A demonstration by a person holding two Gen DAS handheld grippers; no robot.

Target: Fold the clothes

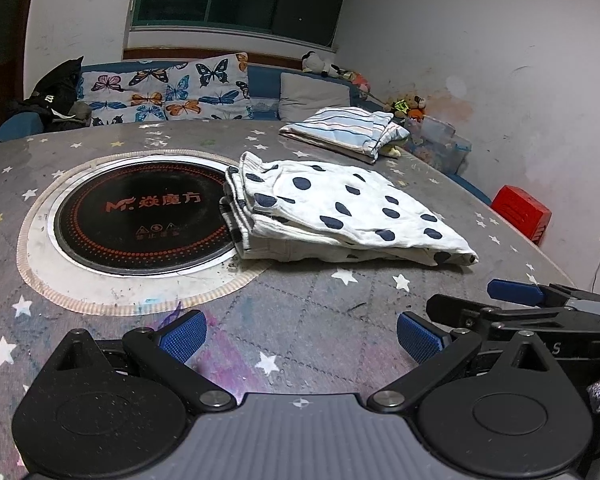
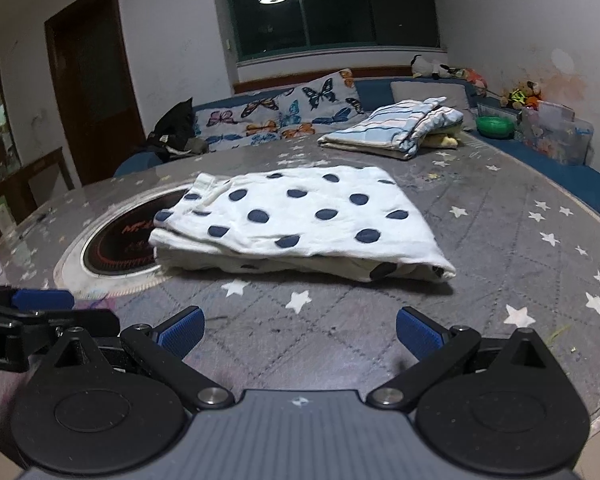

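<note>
Polka-dot garment [image 2: 300, 220]: folded on the star-print tablecloth [image 2: 500, 248] — one end overlapping the round cooktop [image 1: 140, 216]
Left gripper [image 1: 300, 336]: jaws wide apart, empty
Right gripper [image 2: 300, 334]: jaws wide apart, empty — short of the garment
Striped garment [image 2: 392, 128]: folded, farther back

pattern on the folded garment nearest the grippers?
White with dark navy polka dots; clearest in the right wrist view.

My left gripper [image 1: 300, 336] and right gripper [image 2: 298, 334] look alike — black linkage arms, silver pivot screws, ribbed grey body, blue textured pads [image 1: 184, 336] — white lettering, possibly "AI".
</note>
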